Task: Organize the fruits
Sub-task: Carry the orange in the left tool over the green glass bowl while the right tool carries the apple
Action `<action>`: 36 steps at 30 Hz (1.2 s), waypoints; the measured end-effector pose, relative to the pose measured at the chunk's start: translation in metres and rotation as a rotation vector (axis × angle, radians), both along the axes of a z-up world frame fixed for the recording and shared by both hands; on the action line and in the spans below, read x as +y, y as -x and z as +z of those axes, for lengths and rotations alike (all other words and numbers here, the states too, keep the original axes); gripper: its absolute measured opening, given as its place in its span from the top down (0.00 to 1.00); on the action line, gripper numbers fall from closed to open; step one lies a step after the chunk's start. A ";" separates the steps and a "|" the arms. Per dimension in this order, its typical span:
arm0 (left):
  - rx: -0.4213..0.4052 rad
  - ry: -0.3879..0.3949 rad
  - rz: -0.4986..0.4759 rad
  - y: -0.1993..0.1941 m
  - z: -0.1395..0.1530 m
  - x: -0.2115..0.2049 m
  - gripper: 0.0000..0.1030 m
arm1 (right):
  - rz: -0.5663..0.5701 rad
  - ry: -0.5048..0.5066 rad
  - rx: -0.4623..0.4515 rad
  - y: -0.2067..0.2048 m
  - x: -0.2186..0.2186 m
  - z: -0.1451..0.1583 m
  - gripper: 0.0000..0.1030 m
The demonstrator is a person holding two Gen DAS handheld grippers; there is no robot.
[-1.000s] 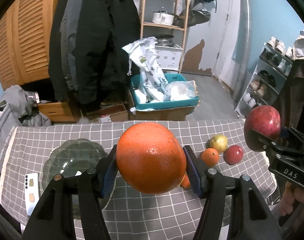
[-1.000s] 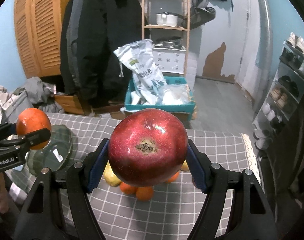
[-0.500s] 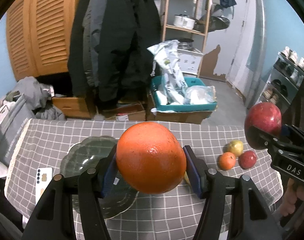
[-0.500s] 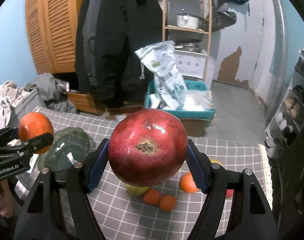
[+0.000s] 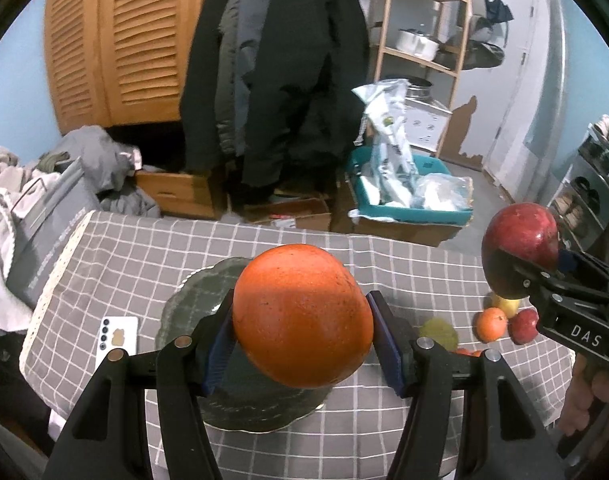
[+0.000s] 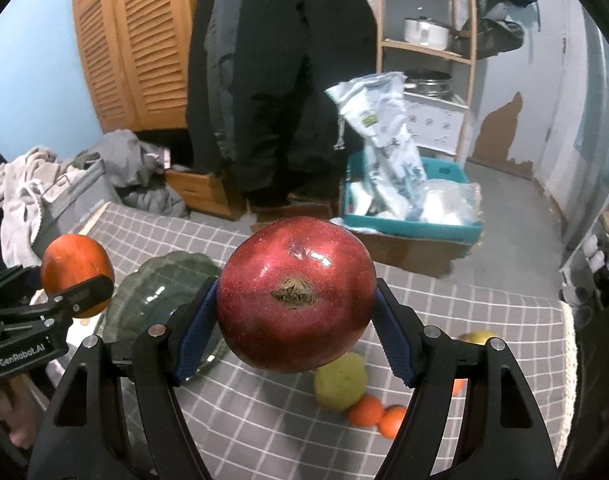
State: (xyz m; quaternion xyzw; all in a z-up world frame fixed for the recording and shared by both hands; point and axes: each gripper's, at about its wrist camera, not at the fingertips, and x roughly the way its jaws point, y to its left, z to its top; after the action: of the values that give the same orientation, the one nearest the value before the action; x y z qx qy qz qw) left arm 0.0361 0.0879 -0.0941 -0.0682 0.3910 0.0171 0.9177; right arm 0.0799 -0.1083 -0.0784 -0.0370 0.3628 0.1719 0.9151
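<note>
The left gripper (image 5: 302,318) tilts down, squeezing an orange (image 5: 302,314) above the plate (image 5: 192,300). At three o'clock, the right gripper (image 6: 296,300) pinches a red fruit (image 6: 296,294), maybe an apple.

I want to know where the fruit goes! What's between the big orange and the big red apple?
In the right wrist view, the green glass plate lies on the table between the orange and the red apple, lower than both.

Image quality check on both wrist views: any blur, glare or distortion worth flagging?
Left wrist view: strong fisheye bending, dark vignetted corners; the orange is sharp, the loose fruit on the grey checked cloth looks soft. Right wrist view: same curvature; glare spots on the red apple, the yellow-green fruit behind it smeared.
</note>
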 end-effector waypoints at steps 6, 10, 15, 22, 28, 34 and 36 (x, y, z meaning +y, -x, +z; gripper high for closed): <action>0.033 -0.002 0.042 -0.001 -0.013 0.022 0.39 | 0.056 0.011 0.031 -0.009 0.036 -0.012 0.28; 0.062 0.003 0.067 -0.003 -0.026 0.036 0.39 | 0.092 0.013 0.055 -0.014 0.058 -0.022 0.28; 0.112 0.011 0.096 -0.008 -0.047 0.053 0.39 | 0.129 0.007 0.109 -0.024 0.081 -0.040 0.28; 0.194 0.018 0.130 -0.016 -0.079 0.073 0.39 | 0.166 0.033 0.171 -0.036 0.108 -0.069 0.28; 0.254 0.045 0.151 -0.021 -0.102 0.085 0.39 | 0.190 0.054 0.220 -0.043 0.123 -0.091 0.28; 0.325 0.062 0.156 -0.028 -0.128 0.087 0.38 | 0.214 0.075 0.267 -0.048 0.134 -0.113 0.28; 0.354 0.066 0.156 -0.031 -0.136 0.087 0.38 | 0.214 0.077 0.282 -0.051 0.135 -0.118 0.28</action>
State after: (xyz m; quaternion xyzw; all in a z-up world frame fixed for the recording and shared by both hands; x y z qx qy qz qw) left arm 0.0670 0.1751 -0.2304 -0.1243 0.5400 0.0872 0.8278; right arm 0.1305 0.0268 -0.1963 -0.0860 0.4880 0.2577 0.8295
